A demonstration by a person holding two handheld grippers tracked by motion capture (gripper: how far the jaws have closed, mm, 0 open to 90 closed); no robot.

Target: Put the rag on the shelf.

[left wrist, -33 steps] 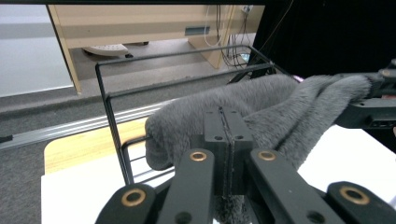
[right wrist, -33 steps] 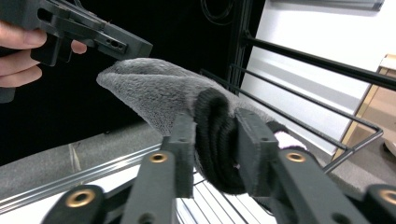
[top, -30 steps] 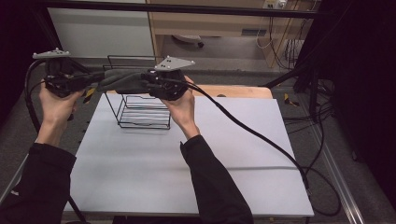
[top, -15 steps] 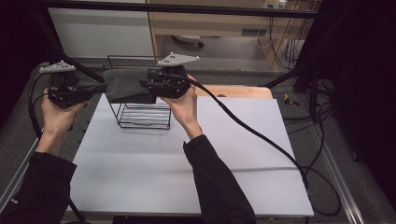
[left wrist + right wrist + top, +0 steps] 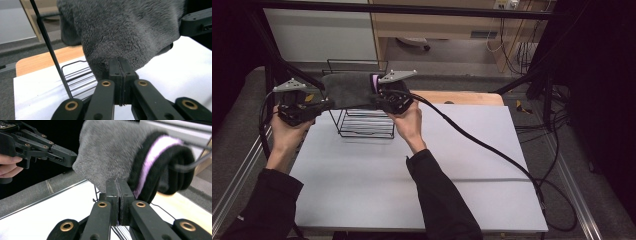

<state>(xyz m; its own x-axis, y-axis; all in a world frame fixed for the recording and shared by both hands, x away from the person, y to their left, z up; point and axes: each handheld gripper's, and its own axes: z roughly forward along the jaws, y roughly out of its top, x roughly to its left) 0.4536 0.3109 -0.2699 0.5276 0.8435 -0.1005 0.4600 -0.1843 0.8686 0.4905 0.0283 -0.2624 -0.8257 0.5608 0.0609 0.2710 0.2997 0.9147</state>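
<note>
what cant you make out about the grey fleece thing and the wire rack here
- High view: the wire rack's upper part is hidden behind the grey fleece cloth.
- Left gripper view: the cloth's top is cut off by the frame edge.
- Right gripper view: its black and purple edge is blurred; what kind of item it is stays unclear.

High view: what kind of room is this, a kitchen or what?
Probably a lab or workshop for recording, not a kitchen: a black frame surrounds the white-topped table, and cables tangle by the wooden cabinets.

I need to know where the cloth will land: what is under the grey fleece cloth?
Under the grey fleece cloth stands the black wire rack on the white table. The cloth covers the rack's top wires.
</note>
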